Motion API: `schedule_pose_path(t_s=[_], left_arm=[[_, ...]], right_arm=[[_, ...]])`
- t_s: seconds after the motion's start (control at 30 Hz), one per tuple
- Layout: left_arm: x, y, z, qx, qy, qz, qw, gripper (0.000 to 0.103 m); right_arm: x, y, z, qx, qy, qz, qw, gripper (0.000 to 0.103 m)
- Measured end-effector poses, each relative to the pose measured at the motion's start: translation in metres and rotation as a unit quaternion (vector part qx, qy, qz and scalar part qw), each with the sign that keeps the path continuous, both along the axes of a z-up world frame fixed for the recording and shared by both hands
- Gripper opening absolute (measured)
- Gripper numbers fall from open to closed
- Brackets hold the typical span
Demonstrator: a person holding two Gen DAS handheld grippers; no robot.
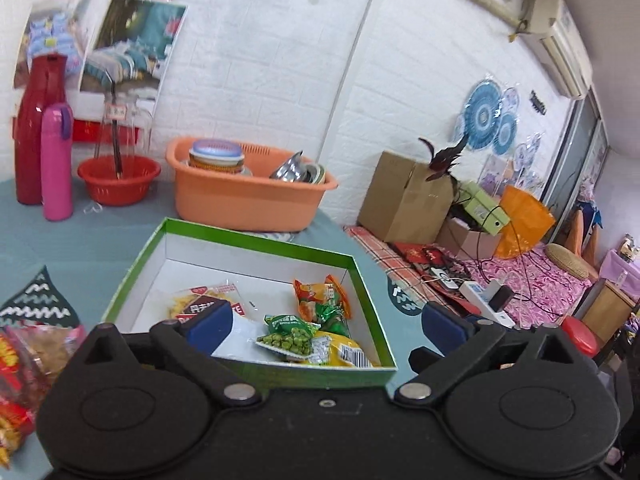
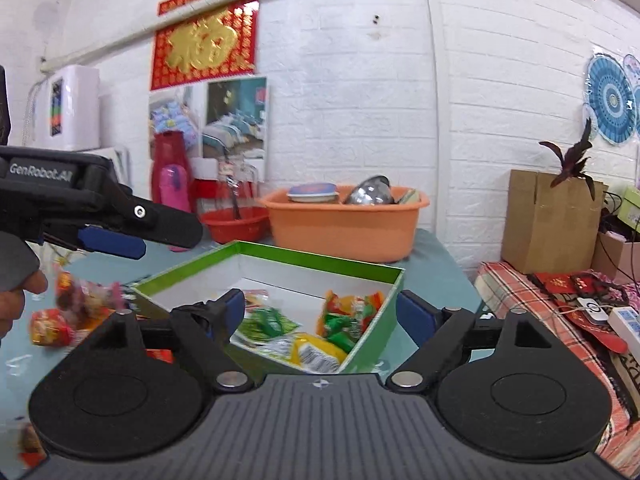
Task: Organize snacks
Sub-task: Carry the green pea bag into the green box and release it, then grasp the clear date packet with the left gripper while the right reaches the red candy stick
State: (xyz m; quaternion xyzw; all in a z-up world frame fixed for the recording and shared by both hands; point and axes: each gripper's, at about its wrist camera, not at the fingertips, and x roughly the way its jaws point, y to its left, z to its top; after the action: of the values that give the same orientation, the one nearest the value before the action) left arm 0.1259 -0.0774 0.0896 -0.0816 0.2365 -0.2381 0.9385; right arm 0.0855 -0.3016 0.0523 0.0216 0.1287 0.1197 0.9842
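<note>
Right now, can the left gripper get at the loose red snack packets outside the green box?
Probably yes. The left gripper is open and empty, the red snack packets lie uncovered just below it, outside the green box.

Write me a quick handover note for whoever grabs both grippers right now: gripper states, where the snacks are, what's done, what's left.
Left gripper: open, empty, above the near edge of the green box.
Right gripper: open, empty, also facing the box.
Done: several packets are in the box, including green peas, an orange packet, a yellow packet and a clear bag of yellow snacks.
Left: red snack packets lie loose on the table left of the box; move them in.
</note>
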Motion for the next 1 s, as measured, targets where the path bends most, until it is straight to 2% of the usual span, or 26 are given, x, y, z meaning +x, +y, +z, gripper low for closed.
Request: schedule_pose_path(t_s=[0.1,0.17,0.33,0.5,0.63,0.83,0.87,0.9,0.97,1.0], left_arm=[[-0.031,0.019,-0.003,0.009,-0.014,0.011,0.9998,0.103],[-0.047,0.032,-0.011,0.012,-0.009,0.027,0.9995,0.103],[-0.079,0.065,-0.044,0.014,0.038,0.065,0.997,0.103],[-0.097,0.083,-0.08,0.016,0.097,0.078,0.9921,0.103],[-0.102,0.084,-0.096,0.011,0.126,0.057,0.9903,0.103],[-0.112,0.075,-0.111,0.035,0.119,0.042,0.9914,0.103],[-0.11,0.073,-0.115,0.044,0.119,0.039,0.9911,0.093],[-0.106,0.071,-0.119,0.053,0.126,0.038,0.9899,0.067],[-0.1,0.072,-0.123,0.044,0.123,0.032,0.9909,0.075],[-0.096,0.071,-0.123,0.042,0.122,0.036,0.991,0.075]], right_arm=[[-0.022,0.008,0.003,0.006,-0.002,0.024,1.0,0.103],[-0.034,0.015,0.0,0.008,0.002,0.043,0.999,0.103],[-0.051,0.041,-0.018,0.004,0.042,0.097,0.994,0.103],[-0.057,0.063,-0.038,0.019,0.085,0.13,0.988,0.103],[-0.059,0.073,-0.046,0.017,0.106,0.133,0.985,0.103],[-0.062,0.071,-0.051,0.022,0.118,0.12,0.986,0.103],[-0.062,0.07,-0.052,0.022,0.12,0.118,0.985,0.103],[-0.061,0.07,-0.053,0.022,0.123,0.116,0.985,0.103],[-0.059,0.071,-0.055,0.023,0.127,0.113,0.985,0.103],[-0.058,0.071,-0.056,0.024,0.129,0.112,0.985,0.103]])
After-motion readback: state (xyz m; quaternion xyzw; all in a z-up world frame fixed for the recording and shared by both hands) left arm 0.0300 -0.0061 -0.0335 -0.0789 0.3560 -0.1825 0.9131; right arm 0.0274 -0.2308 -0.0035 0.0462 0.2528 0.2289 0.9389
